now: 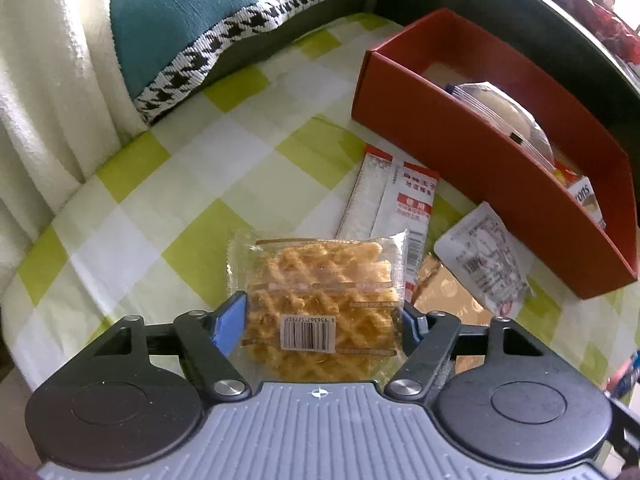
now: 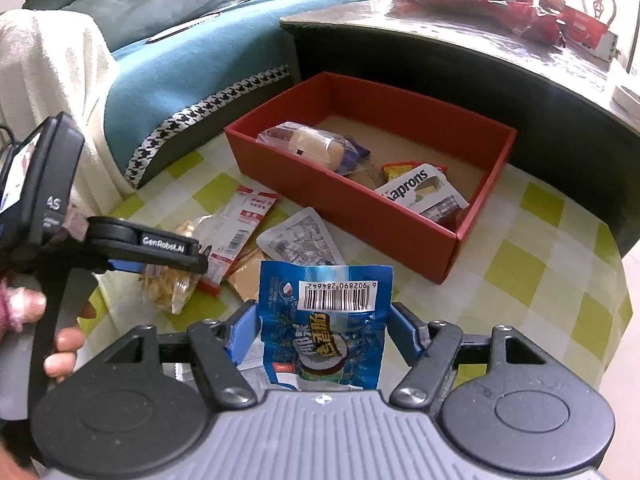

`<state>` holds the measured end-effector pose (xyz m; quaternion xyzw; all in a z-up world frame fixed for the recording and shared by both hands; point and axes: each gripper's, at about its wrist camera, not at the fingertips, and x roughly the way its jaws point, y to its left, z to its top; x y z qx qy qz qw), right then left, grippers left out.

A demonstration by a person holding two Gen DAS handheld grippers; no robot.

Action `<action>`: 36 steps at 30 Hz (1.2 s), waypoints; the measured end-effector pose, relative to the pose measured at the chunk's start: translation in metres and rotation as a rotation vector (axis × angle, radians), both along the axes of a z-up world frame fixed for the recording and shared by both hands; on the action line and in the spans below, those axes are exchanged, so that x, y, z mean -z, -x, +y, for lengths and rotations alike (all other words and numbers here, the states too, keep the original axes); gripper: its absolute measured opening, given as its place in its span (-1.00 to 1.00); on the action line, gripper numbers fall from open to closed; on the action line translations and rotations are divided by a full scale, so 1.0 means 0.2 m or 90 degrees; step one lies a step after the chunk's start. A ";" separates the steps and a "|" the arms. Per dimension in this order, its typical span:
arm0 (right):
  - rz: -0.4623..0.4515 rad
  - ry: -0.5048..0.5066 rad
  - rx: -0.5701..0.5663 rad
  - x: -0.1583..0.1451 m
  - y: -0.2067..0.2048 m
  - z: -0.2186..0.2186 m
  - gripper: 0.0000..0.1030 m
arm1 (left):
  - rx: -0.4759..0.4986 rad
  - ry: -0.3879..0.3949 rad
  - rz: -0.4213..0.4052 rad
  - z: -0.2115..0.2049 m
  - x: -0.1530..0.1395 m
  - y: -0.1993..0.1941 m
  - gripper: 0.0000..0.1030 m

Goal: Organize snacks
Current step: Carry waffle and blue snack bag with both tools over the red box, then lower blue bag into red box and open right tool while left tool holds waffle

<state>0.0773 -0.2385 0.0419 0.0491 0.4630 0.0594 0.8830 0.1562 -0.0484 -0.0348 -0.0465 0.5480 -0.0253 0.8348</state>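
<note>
My left gripper (image 1: 322, 316) is shut on a clear waffle cookie packet (image 1: 320, 280) and holds it over the green-checked tablecloth (image 1: 168, 184). It also shows from the side in the right wrist view (image 2: 176, 268), with the packet (image 2: 168, 286) hanging from it. My right gripper (image 2: 320, 328) is shut on a blue snack packet (image 2: 326, 320). The red box (image 2: 360, 200) lies ahead with a wrapped bun (image 2: 312, 146) and a Kaprons packet (image 2: 424, 192) inside; it also shows in the left wrist view (image 1: 460, 152).
Loose on the cloth lie a red-and-white sachet (image 1: 392, 200), a silver packet (image 1: 484, 256) and a brown packet (image 1: 448, 292). A sofa with a teal blanket (image 2: 192, 76) is behind. A dark table (image 2: 480, 48) with fruit stands beyond the box.
</note>
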 end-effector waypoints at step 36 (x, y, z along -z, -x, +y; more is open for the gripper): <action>-0.036 -0.029 0.134 0.04 -0.72 -0.38 0.37 | 0.102 0.050 -0.137 -0.64 -0.23 -0.63 0.58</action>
